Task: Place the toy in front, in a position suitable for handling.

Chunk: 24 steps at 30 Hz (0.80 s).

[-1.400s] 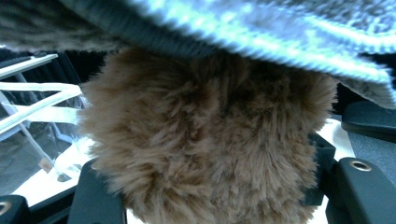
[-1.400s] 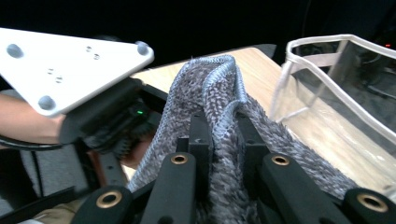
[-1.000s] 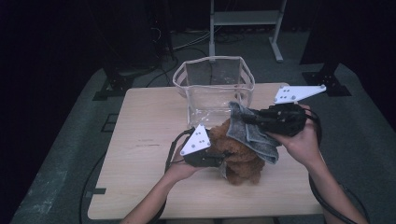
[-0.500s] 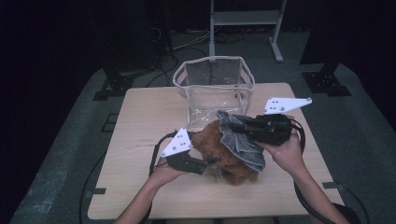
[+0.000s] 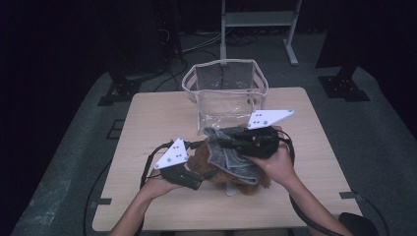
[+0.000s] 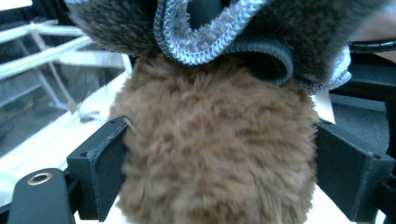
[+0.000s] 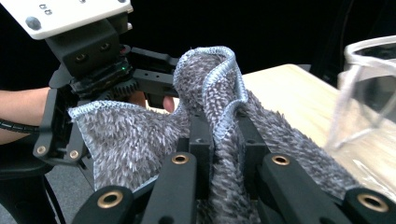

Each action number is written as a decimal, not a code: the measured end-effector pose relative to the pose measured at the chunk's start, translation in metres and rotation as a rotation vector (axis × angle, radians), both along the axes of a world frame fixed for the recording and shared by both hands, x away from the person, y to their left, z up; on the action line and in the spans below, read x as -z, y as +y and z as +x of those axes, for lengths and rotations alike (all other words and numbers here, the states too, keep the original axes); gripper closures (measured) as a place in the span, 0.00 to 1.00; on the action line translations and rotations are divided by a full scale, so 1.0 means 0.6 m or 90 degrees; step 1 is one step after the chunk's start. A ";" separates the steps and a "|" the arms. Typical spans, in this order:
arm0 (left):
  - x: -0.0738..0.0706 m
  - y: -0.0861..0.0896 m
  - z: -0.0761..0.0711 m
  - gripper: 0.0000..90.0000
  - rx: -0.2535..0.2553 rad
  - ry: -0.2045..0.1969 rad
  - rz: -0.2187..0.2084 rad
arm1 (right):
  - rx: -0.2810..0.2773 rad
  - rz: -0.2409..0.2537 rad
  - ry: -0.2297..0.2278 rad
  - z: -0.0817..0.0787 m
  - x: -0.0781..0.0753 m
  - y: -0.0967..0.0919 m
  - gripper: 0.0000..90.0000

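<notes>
The clear plastic basket (image 5: pixel 225 93) with a white-trimmed rim stands upright at the far middle of the wooden table (image 5: pixel 147 128); through its walls nothing is seen lying inside. Its rim also appears at the right edge of the right gripper view (image 7: pixel 369 51).

The brown plush toy (image 5: pixel 204 164) lies on the table just in front of the basket, towards the person. Its fur is long, shaggy and tan-brown (image 6: pixel 215 154). Its form and facing cannot be made out, so its long axis cannot be stated with confidence; in the high view the visible bulk runs roughly left to right across the table. A small white tab shows at its near edge.

The grey towel (image 5: pixel 228 155) is draped over the top and right part of the plush toy. It is a fluffy grey cloth with a pale blue stitched hem (image 7: pixel 219 93), folded into an upright ridge.

The left gripper (image 5: pixel 189 178) lies at the left end of the plush toy. Its jaws have just been opening and now stand wide, with the toy's brown fur between them and brushing both inner faces.

The right gripper (image 5: pixel 221 142) is closed tightly on a fold of the grey towel, the cloth pinched upright between its jaws (image 7: pixel 219 154).
</notes>
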<state>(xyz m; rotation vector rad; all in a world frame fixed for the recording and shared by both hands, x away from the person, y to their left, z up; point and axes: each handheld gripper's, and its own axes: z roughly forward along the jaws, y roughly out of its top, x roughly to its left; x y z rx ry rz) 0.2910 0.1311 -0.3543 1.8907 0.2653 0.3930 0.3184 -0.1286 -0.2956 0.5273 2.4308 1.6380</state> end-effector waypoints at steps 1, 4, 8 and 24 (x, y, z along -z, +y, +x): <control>0.004 0.005 0.000 0.16 -0.005 0.003 0.001 | -0.003 -0.002 0.004 0.002 0.004 0.007 0.89; 0.015 0.017 -0.002 0.26 -0.009 0.004 -0.004 | -0.015 -0.005 0.015 0.007 0.016 0.025 0.89; 0.034 0.039 -0.004 0.27 -0.028 0.026 -0.021 | -0.020 -0.007 0.019 0.009 0.024 0.034 0.88; 0.068 0.075 0.003 0.22 -0.086 0.033 -0.009 | 0.053 -0.080 0.098 0.054 0.134 0.003 0.88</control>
